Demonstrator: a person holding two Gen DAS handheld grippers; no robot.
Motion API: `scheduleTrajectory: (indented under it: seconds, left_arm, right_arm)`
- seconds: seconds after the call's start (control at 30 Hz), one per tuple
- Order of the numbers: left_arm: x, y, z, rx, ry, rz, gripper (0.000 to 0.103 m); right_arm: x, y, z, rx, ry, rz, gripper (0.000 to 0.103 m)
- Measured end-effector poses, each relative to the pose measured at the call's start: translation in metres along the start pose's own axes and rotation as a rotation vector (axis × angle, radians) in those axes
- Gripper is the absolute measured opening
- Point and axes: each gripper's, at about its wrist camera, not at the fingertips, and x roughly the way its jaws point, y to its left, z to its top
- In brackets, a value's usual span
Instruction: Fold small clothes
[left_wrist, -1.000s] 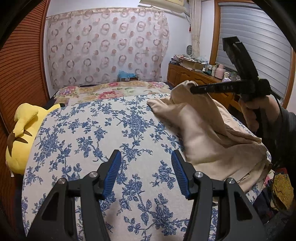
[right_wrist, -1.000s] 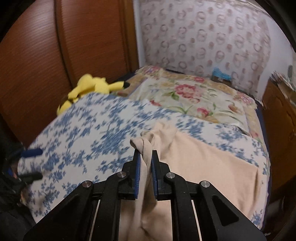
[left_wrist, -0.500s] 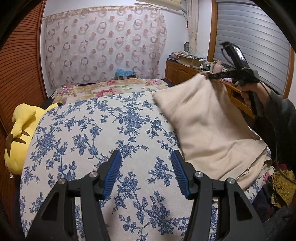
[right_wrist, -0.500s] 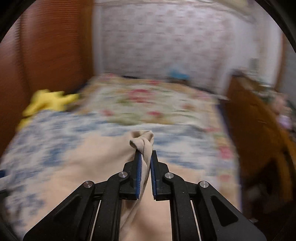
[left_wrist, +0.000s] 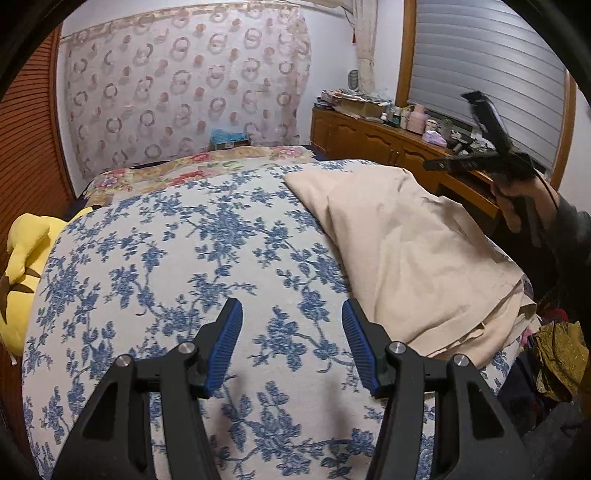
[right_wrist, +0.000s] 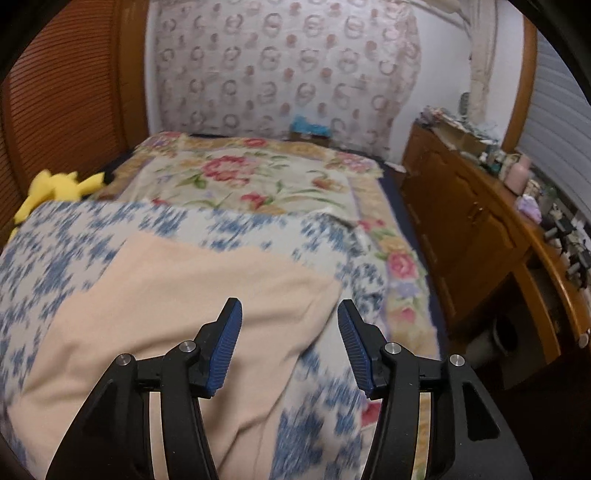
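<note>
A beige garment (left_wrist: 413, 243) lies folded over on the right side of the bed, on the blue-flowered cover (left_wrist: 177, 258). My left gripper (left_wrist: 291, 343) hovers open over bare cover, left of the garment, with nothing between its pads. In the right wrist view my right gripper (right_wrist: 290, 343) has its jaws opening above the beige garment (right_wrist: 177, 306); the cloth lies below them and no pad presses on it. From the left wrist view the right gripper (left_wrist: 436, 164) shows side-on, held by a hand (left_wrist: 517, 206) just past the garment's far right corner.
A yellow plush toy (left_wrist: 22, 266) lies at the bed's left edge by the wooden wall. A wooden dresser (right_wrist: 476, 229) loaded with small items runs along the right side. A flowered quilt (right_wrist: 240, 181) covers the far half of the bed. Dark clutter (left_wrist: 554, 354) sits at the near right.
The right gripper carried the garment's corner rightward across the bed, laying it over flat, then let it go and opened. The left gripper drifted slightly and stayed open.
</note>
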Motion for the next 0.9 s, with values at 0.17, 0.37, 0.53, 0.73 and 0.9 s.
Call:
scheduleTrajectory:
  seconds: [0.17, 0.37, 0.53, 0.73, 0.9]
  left_arm:
    - [0.007, -0.01, -0.001, 0.018, 0.024, -0.022, 0.055]
    - [0.011, -0.019, -0.002, 0.036, 0.04, -0.039, 0.055]
    - [0.013, -0.024, -0.003, 0.041, 0.051, -0.048, 0.055]
    - [0.015, -0.026, -0.004, 0.042, 0.061, -0.05, 0.055]
    - [0.017, -0.029, -0.004, 0.049, 0.07, -0.056, 0.055]
  right_arm:
    - [-0.03, 0.018, -0.048, -0.015, 0.006, 0.091, 0.055]
    - [-0.061, 0.04, -0.097, -0.038, 0.021, 0.15, 0.055]
    - [-0.077, 0.052, -0.126, -0.038, 0.043, 0.176, 0.054]
    - [-0.078, 0.055, -0.144, -0.02, 0.07, 0.161, 0.054]
    - [-0.079, 0.062, -0.147, -0.049, 0.066, 0.191, 0.009]
